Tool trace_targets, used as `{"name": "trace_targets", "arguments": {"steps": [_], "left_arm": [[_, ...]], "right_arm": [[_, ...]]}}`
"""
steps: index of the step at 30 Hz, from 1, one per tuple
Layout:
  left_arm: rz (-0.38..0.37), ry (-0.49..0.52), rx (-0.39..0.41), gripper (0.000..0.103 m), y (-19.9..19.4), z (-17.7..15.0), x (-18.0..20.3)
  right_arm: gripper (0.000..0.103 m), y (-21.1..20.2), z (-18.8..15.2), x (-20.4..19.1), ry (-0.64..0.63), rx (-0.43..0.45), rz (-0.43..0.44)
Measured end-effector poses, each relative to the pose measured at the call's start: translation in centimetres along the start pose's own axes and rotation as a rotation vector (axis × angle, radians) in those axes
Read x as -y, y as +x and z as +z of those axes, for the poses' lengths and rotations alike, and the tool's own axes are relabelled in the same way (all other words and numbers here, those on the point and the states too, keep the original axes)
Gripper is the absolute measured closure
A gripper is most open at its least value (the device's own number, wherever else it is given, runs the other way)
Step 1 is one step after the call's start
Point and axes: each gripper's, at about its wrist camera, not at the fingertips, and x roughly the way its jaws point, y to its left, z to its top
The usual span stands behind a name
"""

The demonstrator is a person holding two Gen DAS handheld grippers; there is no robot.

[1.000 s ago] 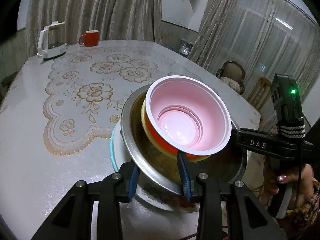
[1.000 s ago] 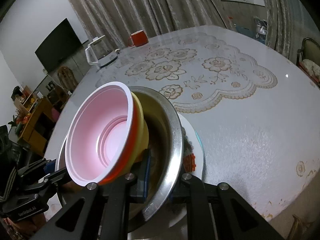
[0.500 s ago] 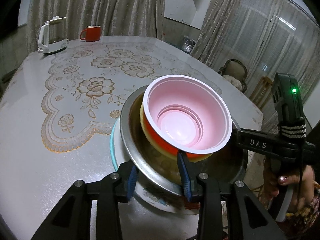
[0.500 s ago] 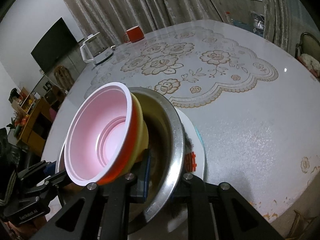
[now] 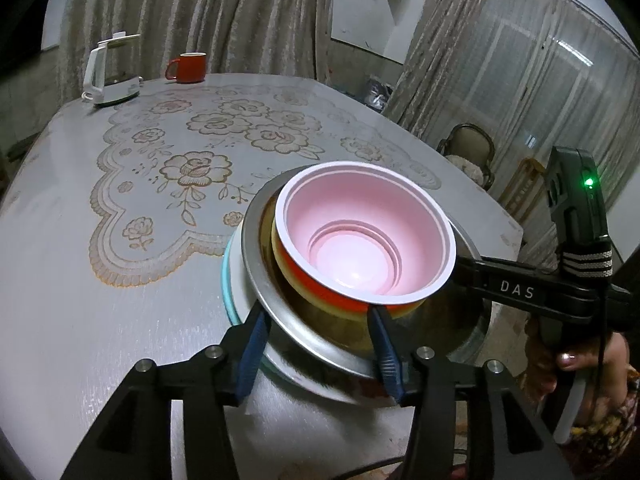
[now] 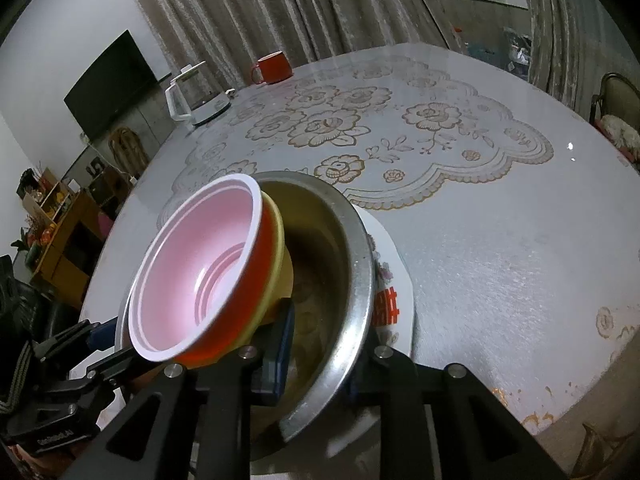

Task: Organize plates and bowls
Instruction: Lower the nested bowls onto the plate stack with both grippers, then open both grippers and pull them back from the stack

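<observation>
Your left gripper [image 5: 318, 342] sits at the near edge of the stack, its two blue-padded fingers spread wide, one outside the rim of the steel bowl [image 5: 280, 312] and one inside it near the nested bowls. The gap between them is far wider than the rim, so it appears open and holding nothing. Your right gripper [image 6: 320, 354] straddles the same steel bowl's rim from the opposite side, one pad inside and one outside. Whether it is pinching the rim, you cannot tell from these views.

The stack lies directly ahead of both tools, between them. A pink bowl [image 5: 368, 240] sits inside an orange bowl [image 6: 240, 304], which sits inside a yellow bowl [image 6: 276, 248], all leaning within the steel bowl. The steel bowl rests on a white plate [image 6: 394, 296] with red markings, and a teal rim shows below that. The nested bowls tilt toward your left gripper, so that hand is nearer to them.

The stack stands near the table [image 5: 80, 280] edge closest to you. The table is grey with a gold floral pattern. At its far side stand a white kettle [image 5: 110, 74] and a red mug [image 5: 190, 67]. Curtains hang behind.
</observation>
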Motion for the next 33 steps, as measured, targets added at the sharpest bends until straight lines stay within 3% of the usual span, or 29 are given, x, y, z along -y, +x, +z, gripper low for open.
{"name": "trace_targets", "arguments": {"steps": [14, 28, 33], "left_arm": [[0.032, 0.001, 0.050, 0.034, -2.9, -1.9, 0.7], [0.012, -0.014, 0.067, 0.031, -4.4, -3.8, 1.3], [-0.003, -0.031, 0.096, 0.019, -5.4, -3.9, 1.4]], "right_arm": [[0.072, -1.7, -1.7, -0.7, -0.032, 0.015, -0.034], [0.064, -3.7, -3.3, -1.3, -0.023, 0.039, 0.017], [0.063, -4.2, -4.1, -1.4, -0.007, 0.051, 0.060]]}}
